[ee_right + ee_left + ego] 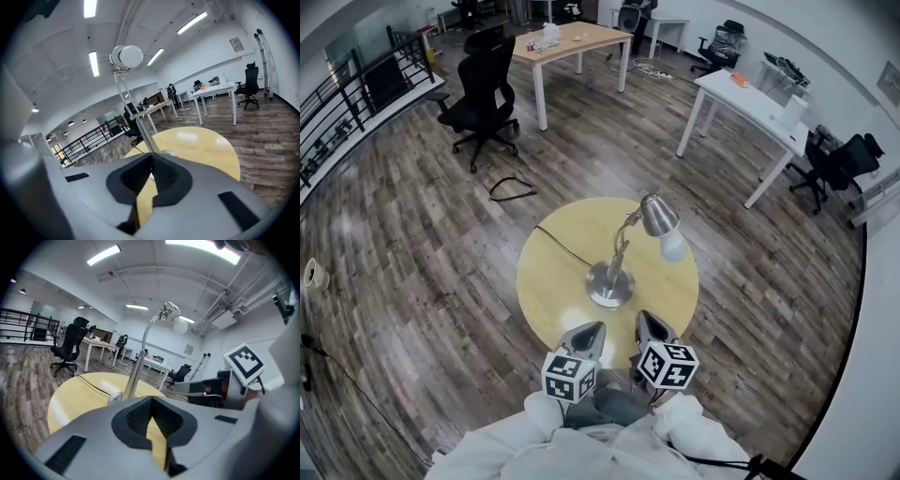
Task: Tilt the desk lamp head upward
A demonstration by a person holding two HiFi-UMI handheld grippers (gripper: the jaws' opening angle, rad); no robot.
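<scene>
Desk lamp (621, 248) stands right in the middle of the frame on the round yellow table (548, 281), with its chrome base flat on the top. The neck leans up to the right, and the lamp head (657, 214) tips down to the right with the white bulb (673, 247) poking out. Its black cord (564, 247) runs off toward the left. Left gripper (592, 330) and right gripper (647, 321) hover side by side at bottom centre, over the table's near edge and clear of the lamp. Left fingers (137, 420) are pressed together on nothing, and so are the right fingers (125, 182).
</scene>
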